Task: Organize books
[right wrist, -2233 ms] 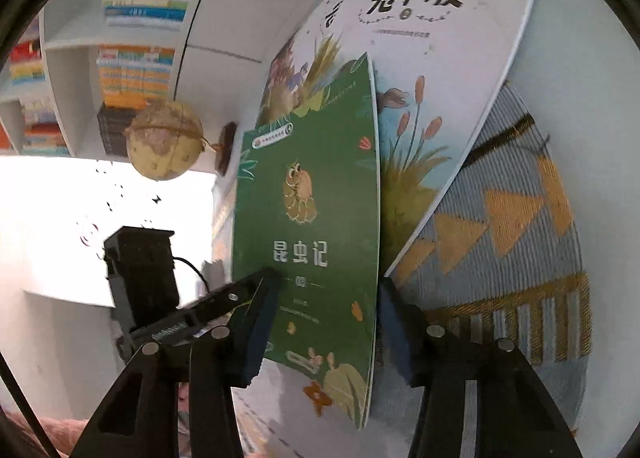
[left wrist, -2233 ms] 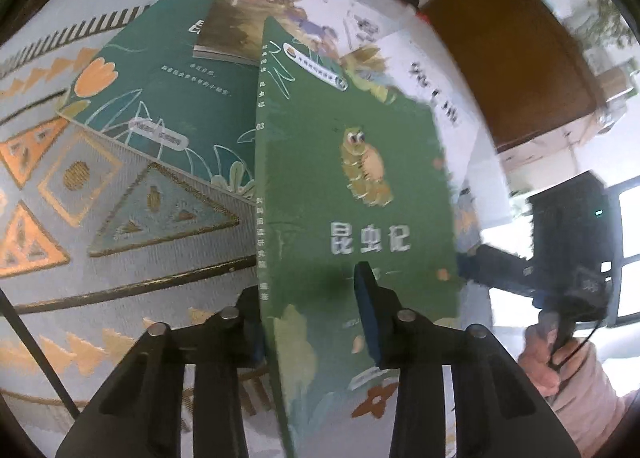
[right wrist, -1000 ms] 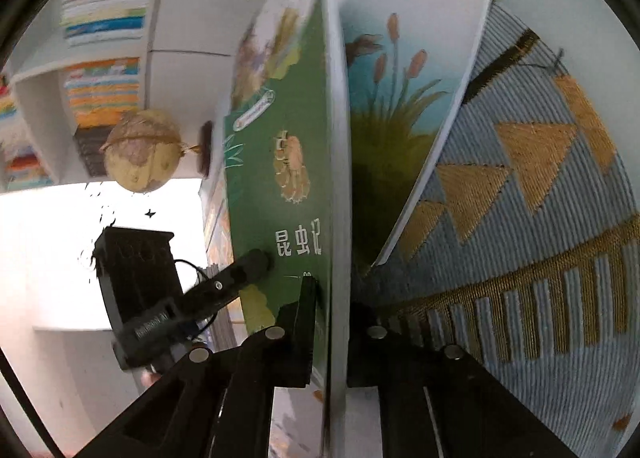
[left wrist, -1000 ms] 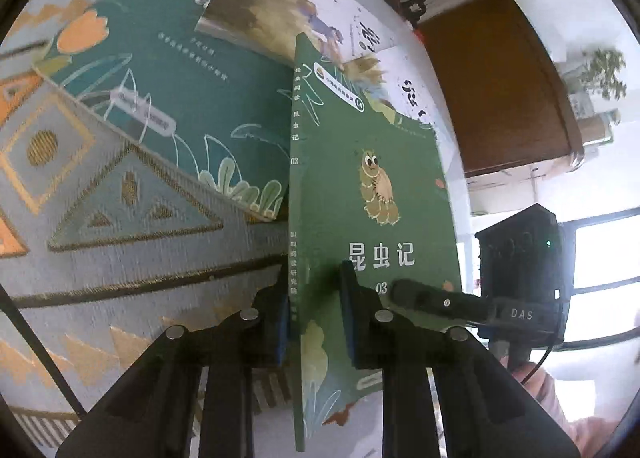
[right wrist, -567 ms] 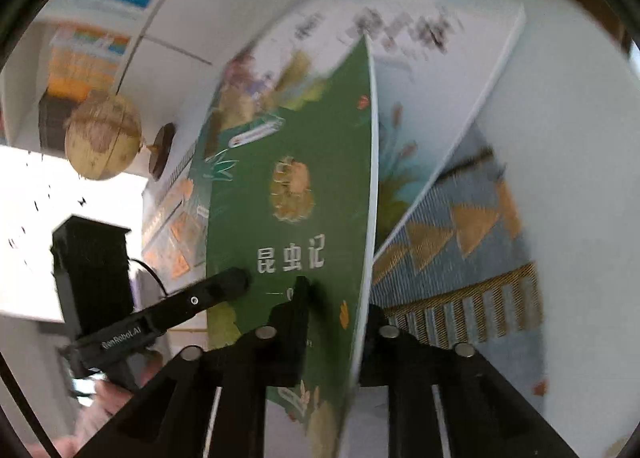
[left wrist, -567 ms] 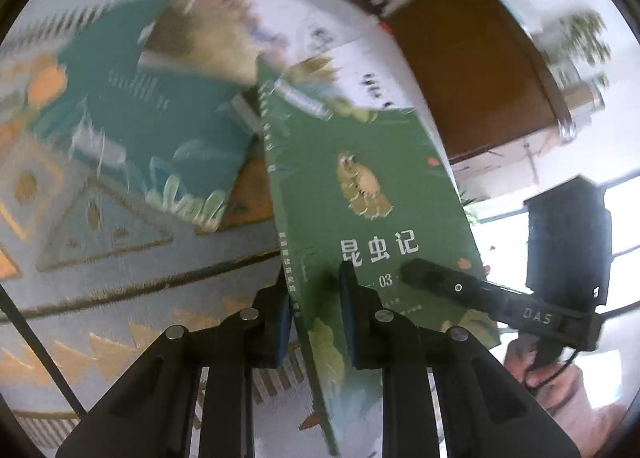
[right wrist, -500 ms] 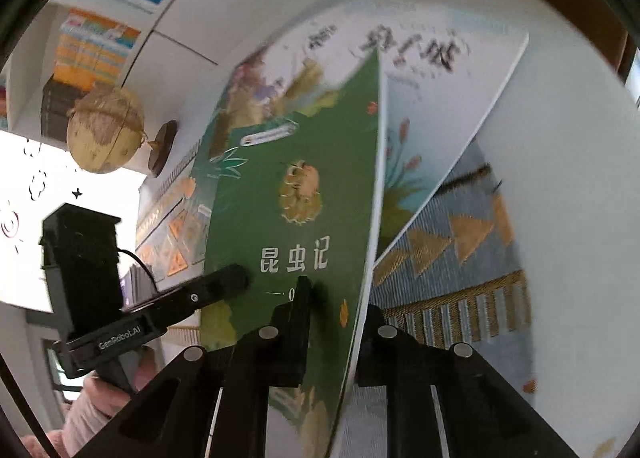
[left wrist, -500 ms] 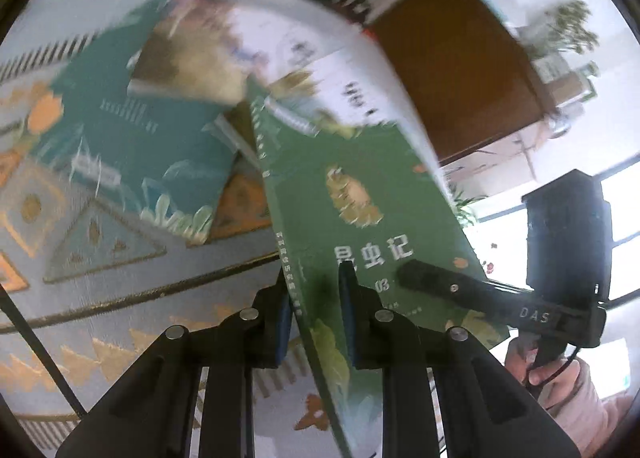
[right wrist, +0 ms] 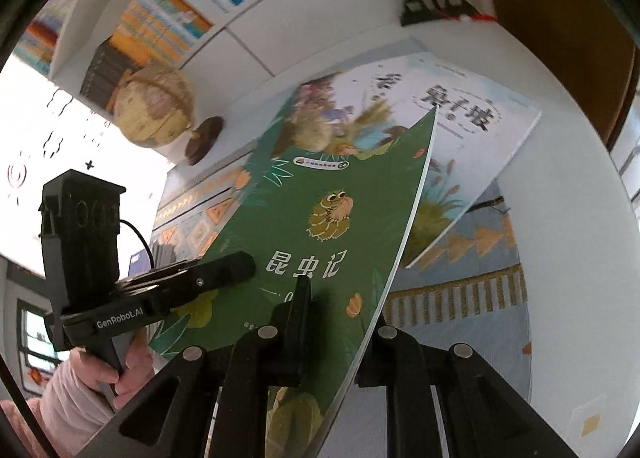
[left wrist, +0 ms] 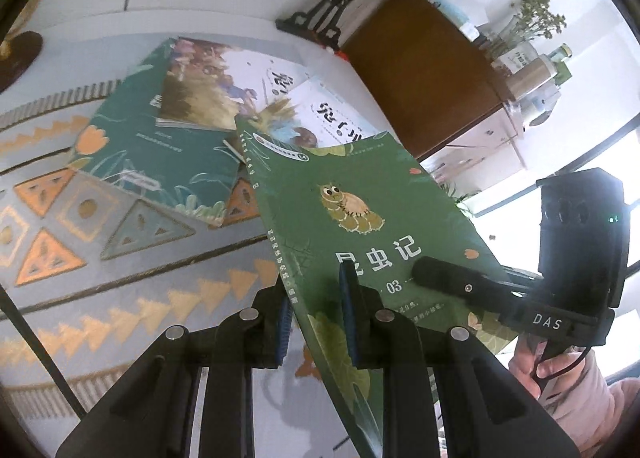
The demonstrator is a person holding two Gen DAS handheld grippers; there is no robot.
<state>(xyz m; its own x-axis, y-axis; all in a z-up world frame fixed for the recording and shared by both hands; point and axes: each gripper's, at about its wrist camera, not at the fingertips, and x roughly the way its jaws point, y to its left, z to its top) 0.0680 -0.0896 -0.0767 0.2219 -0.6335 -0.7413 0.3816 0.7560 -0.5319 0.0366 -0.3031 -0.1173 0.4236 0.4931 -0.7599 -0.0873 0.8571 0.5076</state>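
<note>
Both tools are clamped on the same green book point(left wrist: 360, 214) right now. My left tool point(left wrist: 316, 310) pinches it near the spine at the bottom edge, and my right tool point(right wrist: 340, 322) grips the opposite bottom corner by the page edge. The book hangs tilted above the patterned cloth point(left wrist: 120, 258) on the white tabletop point(right wrist: 572, 218), clear of it. Farther off, three other books lie overlapped flat: a big teal one point(left wrist: 132, 146) and two white-covered ones point(right wrist: 472, 114). A globe point(right wrist: 154, 106) sits far left by the bookshelf point(right wrist: 160, 26).
</note>
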